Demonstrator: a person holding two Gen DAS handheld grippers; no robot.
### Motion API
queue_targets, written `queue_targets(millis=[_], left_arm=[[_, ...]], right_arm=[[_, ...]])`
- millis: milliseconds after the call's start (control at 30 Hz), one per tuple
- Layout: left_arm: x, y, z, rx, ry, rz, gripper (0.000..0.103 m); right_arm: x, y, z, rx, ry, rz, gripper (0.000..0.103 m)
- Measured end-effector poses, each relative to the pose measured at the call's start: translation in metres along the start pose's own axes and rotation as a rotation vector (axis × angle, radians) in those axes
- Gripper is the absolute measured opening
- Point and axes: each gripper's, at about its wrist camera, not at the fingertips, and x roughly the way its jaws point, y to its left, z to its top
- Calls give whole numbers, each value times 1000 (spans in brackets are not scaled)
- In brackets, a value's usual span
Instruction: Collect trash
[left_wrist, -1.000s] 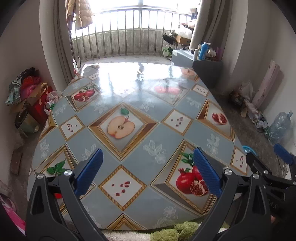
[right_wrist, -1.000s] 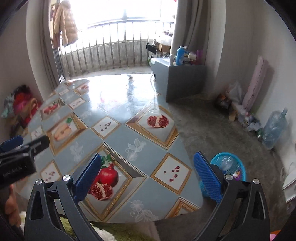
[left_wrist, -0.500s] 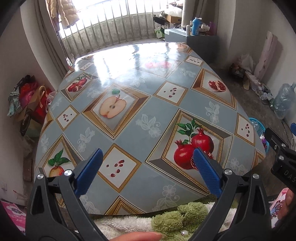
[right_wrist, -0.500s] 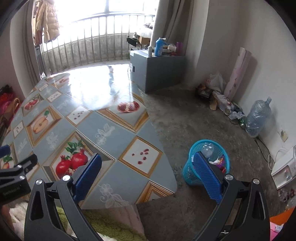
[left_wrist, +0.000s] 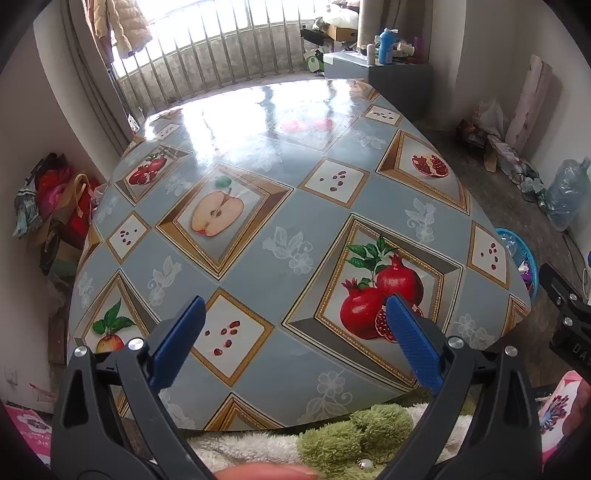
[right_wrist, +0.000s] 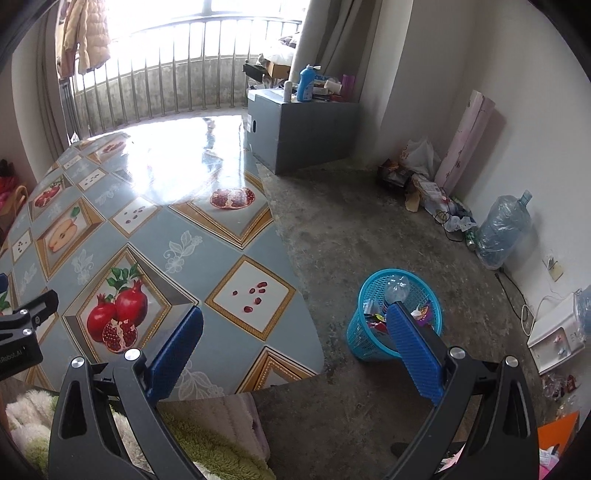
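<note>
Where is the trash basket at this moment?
In the right wrist view the blue basket stands on the concrete floor just right of the table, partly behind the right hand-held gripper. In the left wrist view only its rim peeks past the table's right edge.

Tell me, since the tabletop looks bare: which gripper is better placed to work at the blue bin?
Right. The right gripper faces the bin on the floor, both fingers open. The left gripper looks across the table, bin at its edge.

grey-blue glossy tablecloth (left_wrist: 295, 229): gold-framed fruit diamonds (pomegranates, apples) | round plastic mesh basket (right_wrist: 360, 338), frame right: bright blue
</note>
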Motion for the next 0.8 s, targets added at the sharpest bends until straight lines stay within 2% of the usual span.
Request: queue_targets(millis=[300, 800], left_arm=[[-3, -10, 4, 30, -15, -41, 94], [-5, -11, 7, 36, -21, -46, 94]], right_arm=[[-5, -16, -2, 33, 6, -37, 97], [-5, -20, -7, 36, 17, -47, 97]])
